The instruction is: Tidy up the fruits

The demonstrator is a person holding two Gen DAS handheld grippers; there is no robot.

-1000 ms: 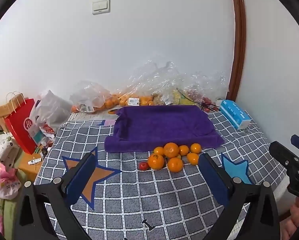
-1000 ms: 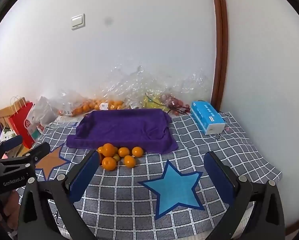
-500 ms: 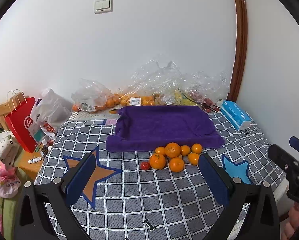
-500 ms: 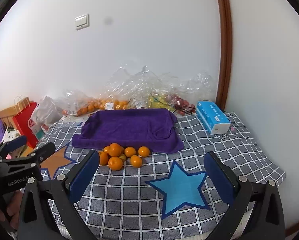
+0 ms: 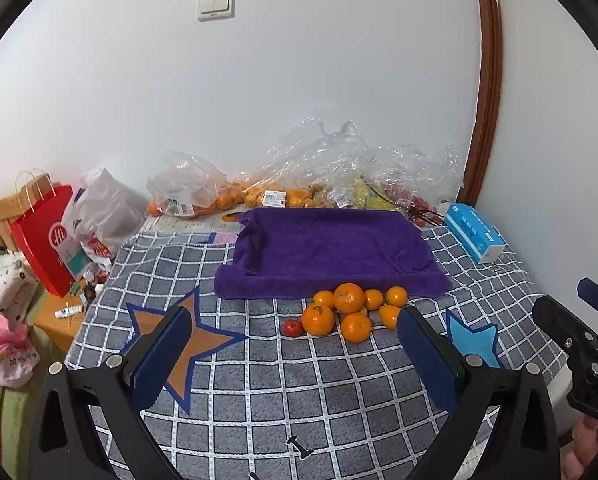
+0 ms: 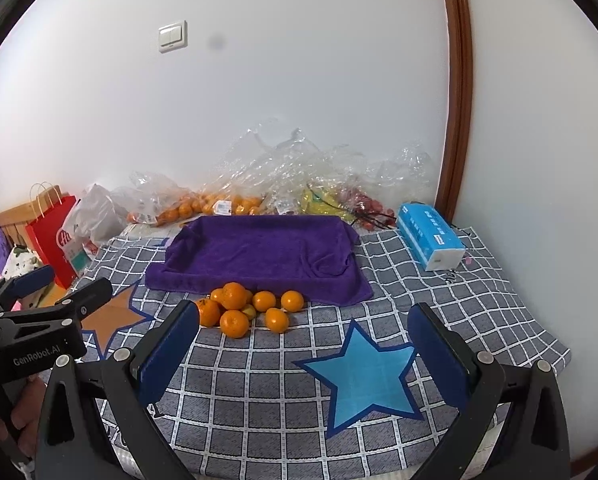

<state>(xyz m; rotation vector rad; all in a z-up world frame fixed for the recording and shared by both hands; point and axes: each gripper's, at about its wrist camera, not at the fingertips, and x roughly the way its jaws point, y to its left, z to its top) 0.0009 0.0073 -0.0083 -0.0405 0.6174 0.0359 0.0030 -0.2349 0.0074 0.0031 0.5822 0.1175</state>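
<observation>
- The left gripper [image 5: 295, 354] hovers above the checked tablecloth [image 5: 299, 392] with its two blue-padded fingers [image 5: 161, 354] spread wide and nothing between them.
- The right gripper [image 6: 303, 350] is likewise wide open and empty, held over the same cloth near a light-blue star [image 6: 363, 380] printed on it.
- Each gripper shows at the edge of the other's view: the right one at the far right of the left wrist view, the left one at the far left of the right wrist view.
- A cluster of mandarins [image 5: 349, 312] sits on the tablecloth, touching one another, just in front of the near edge of the purple towel [image 5: 327, 252].
- One mandarin rests on top of the others in the pile.
- A small red fruit [image 5: 293, 327] lies just beside the left end of the cluster; I cannot tell what kind it is.
- The purple towel is draped over something tray-shaped, its middle sunken and its edges raised; nothing lies on it.
- Behind the towel, against the wall, lie crumpled clear plastic bags [image 6: 283, 172] holding more oranges, yellow fruit and small red fruit.
- A blue tissue pack [image 6: 431, 240] lies to the right of the towel, well apart from the mandarins.
- An orange star [image 5: 179, 344] is printed on the cloth under the left gripper's left finger.
- A red paper bag [image 5: 45, 240] stands off the left side of the table.
</observation>
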